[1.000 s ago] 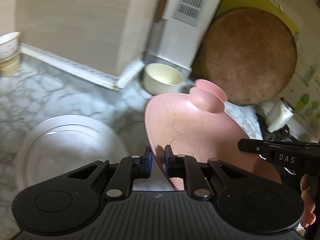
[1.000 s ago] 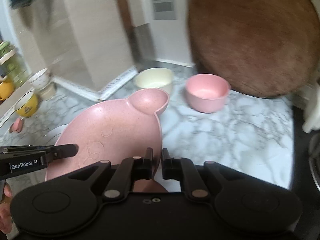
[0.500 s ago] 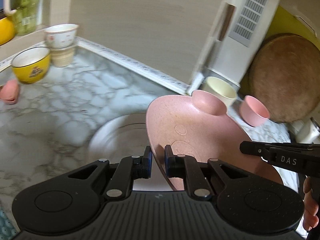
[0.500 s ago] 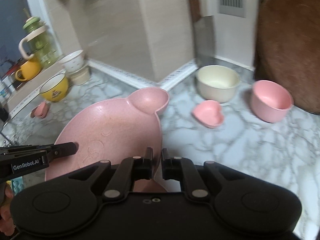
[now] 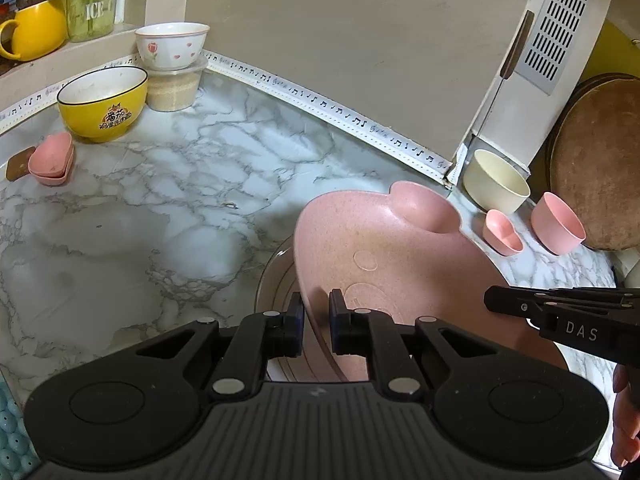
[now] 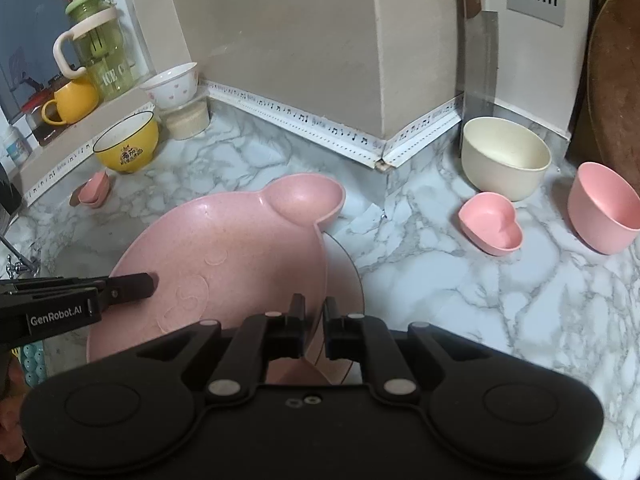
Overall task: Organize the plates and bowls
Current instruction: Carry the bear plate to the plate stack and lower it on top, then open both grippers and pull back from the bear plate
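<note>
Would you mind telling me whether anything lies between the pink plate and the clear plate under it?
Nothing visible does. The pink plate, clamped at opposite rims by the left tool and right tool, hangs tilted over the clear plate, whose visible surface is bare.

Clear plate [image 5: 276,276] mostly hidden under the pink plate [image 5: 400,264]. Cutting board [image 5: 600,160] cut off at frame edge. Yellow bowl [image 5: 103,102] label unreadable.

A green lidded jug [image 6: 100,44] and a yellow mug [image 6: 74,102] are seen on the window ledge. A round wooden board [image 5: 600,160] is leaned against the wall; a vented white panel [image 5: 560,20] is noted beside it.
</note>
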The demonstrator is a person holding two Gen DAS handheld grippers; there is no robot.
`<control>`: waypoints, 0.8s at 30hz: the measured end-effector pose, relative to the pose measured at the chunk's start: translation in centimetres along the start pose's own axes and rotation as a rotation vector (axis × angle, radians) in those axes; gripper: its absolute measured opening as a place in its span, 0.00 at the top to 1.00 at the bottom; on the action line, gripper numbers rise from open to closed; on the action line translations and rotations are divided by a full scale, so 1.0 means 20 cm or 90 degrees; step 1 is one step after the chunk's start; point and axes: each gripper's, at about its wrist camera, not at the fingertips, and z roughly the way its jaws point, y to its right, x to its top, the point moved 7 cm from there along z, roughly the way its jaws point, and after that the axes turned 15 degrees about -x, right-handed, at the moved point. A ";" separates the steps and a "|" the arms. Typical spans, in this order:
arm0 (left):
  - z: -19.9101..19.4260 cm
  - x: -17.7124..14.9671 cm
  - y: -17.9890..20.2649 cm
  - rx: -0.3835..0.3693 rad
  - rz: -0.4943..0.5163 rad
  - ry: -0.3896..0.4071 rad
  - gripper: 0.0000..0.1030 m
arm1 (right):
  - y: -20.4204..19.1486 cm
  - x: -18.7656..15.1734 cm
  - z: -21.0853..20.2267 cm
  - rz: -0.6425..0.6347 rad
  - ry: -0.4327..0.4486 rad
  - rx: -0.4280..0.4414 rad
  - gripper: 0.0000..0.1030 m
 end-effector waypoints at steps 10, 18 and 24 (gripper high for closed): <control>0.05 -0.02 -0.03 -0.002 -0.006 -0.013 0.89 | 0.01 -0.02 0.05 -0.012 -0.005 -0.004 0.91; 0.12 -0.02 -0.03 -0.015 -0.009 -0.027 0.89 | 0.04 -0.04 0.06 -0.006 -0.022 -0.005 0.91; 0.15 -0.03 -0.02 -0.026 -0.009 -0.036 0.89 | 0.06 -0.05 0.05 -0.011 -0.018 -0.006 0.91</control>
